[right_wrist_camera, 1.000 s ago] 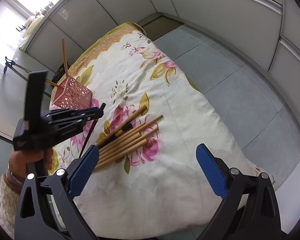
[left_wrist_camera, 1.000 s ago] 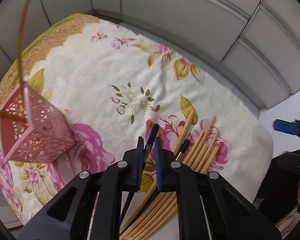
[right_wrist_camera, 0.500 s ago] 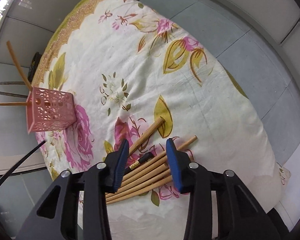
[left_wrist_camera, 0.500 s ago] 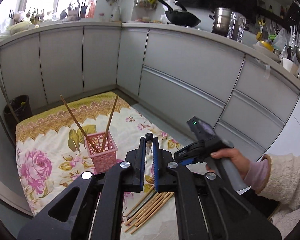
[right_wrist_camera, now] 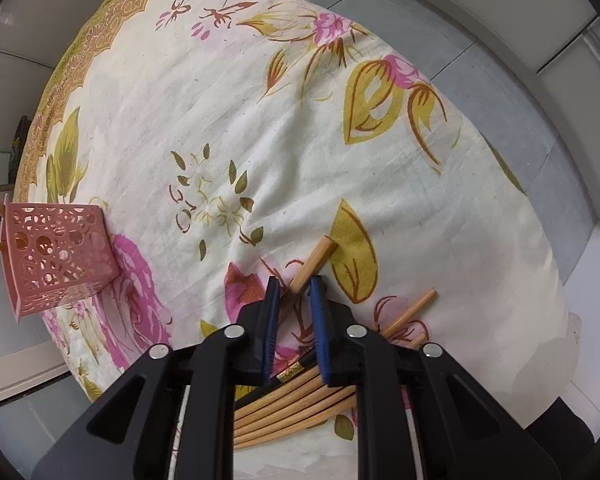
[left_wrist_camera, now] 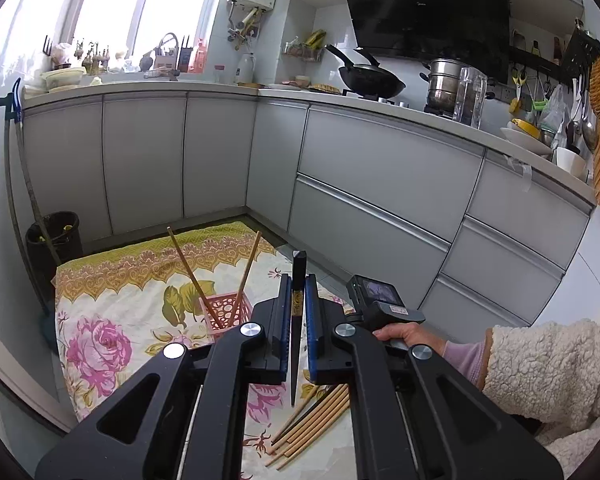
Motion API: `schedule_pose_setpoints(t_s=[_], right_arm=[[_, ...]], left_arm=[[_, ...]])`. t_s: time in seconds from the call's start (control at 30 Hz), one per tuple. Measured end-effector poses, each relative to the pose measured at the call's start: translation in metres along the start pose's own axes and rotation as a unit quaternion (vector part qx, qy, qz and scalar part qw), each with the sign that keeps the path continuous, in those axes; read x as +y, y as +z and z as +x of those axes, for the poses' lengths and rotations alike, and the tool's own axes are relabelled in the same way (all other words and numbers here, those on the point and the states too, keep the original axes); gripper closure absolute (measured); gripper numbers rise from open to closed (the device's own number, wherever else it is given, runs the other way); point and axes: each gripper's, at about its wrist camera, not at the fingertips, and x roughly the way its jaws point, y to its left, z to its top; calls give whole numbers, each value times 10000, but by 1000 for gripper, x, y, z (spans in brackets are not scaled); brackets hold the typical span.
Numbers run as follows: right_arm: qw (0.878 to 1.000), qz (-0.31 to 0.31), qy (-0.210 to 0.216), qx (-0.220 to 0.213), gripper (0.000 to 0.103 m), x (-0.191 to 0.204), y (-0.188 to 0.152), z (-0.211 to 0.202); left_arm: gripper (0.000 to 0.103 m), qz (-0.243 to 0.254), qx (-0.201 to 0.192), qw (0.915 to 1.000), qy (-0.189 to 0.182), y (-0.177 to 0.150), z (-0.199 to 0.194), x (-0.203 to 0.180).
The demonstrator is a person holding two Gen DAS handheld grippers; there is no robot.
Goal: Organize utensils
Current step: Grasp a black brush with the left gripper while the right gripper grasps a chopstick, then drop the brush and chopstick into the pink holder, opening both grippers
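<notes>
I am holding a black chopstick (left_wrist_camera: 299, 312) clamped upright in the left tongs (left_wrist_camera: 298, 332), lifted clear of the floral cloth (right_wrist_camera: 260, 120), presumably so it can drop end-first into the pink perforated holder (left_wrist_camera: 226, 314) standing ahead and to the left of them. I am closing the right tongs (right_wrist_camera: 296, 320) around a bamboo chopstick (right_wrist_camera: 312, 264) that runs between the pads; firm contact is not confirmed. The remaining bamboo chopsticks (right_wrist_camera: 292, 404) are lying bundled directly beneath the right tongs.

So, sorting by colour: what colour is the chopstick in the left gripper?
Black chopstick, with a gold band; clearest in the left wrist view.
</notes>
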Motion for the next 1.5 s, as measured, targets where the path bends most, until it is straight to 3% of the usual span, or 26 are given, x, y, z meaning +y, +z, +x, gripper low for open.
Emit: schedule_pose_setpoints(t_s=[0.1,0.13,0.47,0.53,0.6,0.67,0.73,0.77,0.9,1.03,1.13,1.23,1.27,1.3,1.33,1.4,1.5], right_arm=[[9995,50,142,-286,92,3,-4,-1],[9988,74,288,-378,103,4,-7,-2],[9731,-789,1350,-1693,103,26,-51,-87],[9731,-794,1493,-1565,103,15,-54,-97],[9808,-605,1508,-1078,102,6,-49,-87],[9867,-467,1437,-603,99,-1,-38,-69],[9914,-311,1211,-390,81,-8,-32,-51],[9933,-231,1100,-260,78,-9,-27,-43],[9975,-68,701,69,76,-1,-8,-18],[9996,44,15,291,76,11,5,5],[9991,42,-272,322,69,24,8,10],[9966,-111,-817,14,66,45,1,11],[9947,-161,-1008,-140,68,52,-3,12],[9926,-258,-1132,-346,77,59,-7,12],[9916,-360,-1113,-546,86,65,-11,11],[9915,-442,-903,-822,87,68,-16,10],[9956,-261,-65,-895,92,58,-19,7]], left_arm=[[97,-65,-118,9999,16,2,-6,0],[97,-98,-163,9998,29,3,-8,1],[97,-347,-390,9984,197,8,-17,6],[97,-378,-405,9982,209,9,-17,5],[97,-379,-426,9982,207,10,-17,2],[97,-359,-451,9982,178,11,-17,-1],[97,-324,-468,9983,151,12,-18,-3],[97,-315,-478,9983,145,13,-18,-4],[97,-316,-525,9981,110,14,-20,-2],[97,-372,-572,9976,80,14,-24,6],[97,-425,-592,9973,81,14,-27,12],[97,-497,-627,9968,87,13,-31,18],[97,-522,-644,9965,89,13,-33,20],[97,-553,-654,9963,89,13,-35,21],[97,-568,-666,9961,97,13,-37,22],[97,-599,-677,9958,116,12,-39,24],[97,-664,-680,9954,156,11,-41,27]])
